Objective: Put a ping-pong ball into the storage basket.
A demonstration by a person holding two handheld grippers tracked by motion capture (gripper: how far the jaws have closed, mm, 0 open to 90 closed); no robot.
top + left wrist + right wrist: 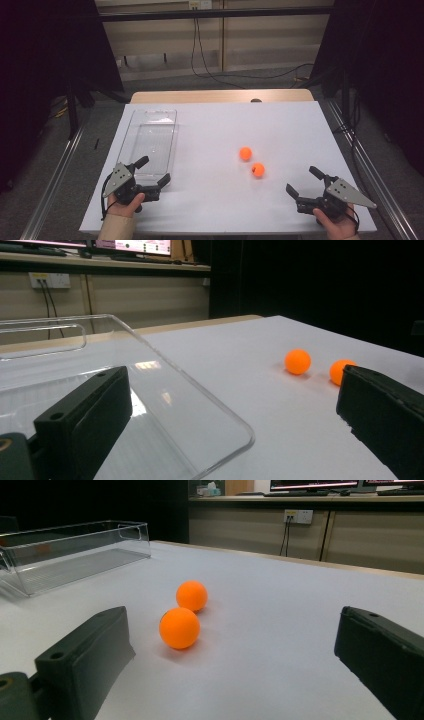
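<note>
Two orange balls lie close together on the white table [215,200], the farther ball [245,153] and the nearer ball [258,170]. A clear plastic tray [172,135] lies lengthwise on the left side, with nothing in it. My left gripper [156,169] is open at the tray's near end, one jaw over the tray and the other over the table beside it. In the left gripper view the tray's rim [220,405] runs between the left gripper's [232,385] jaws. My right gripper [301,179] is open near the front right, pointing at the balls [180,628] [192,595].
The table's wooden far edge [220,95] shows beyond the white sheet. Metal rails [55,170] run along both sides on the floor. Cables [215,75] lie on the floor behind the table. In the right gripper view the tray [75,550] stands far left.
</note>
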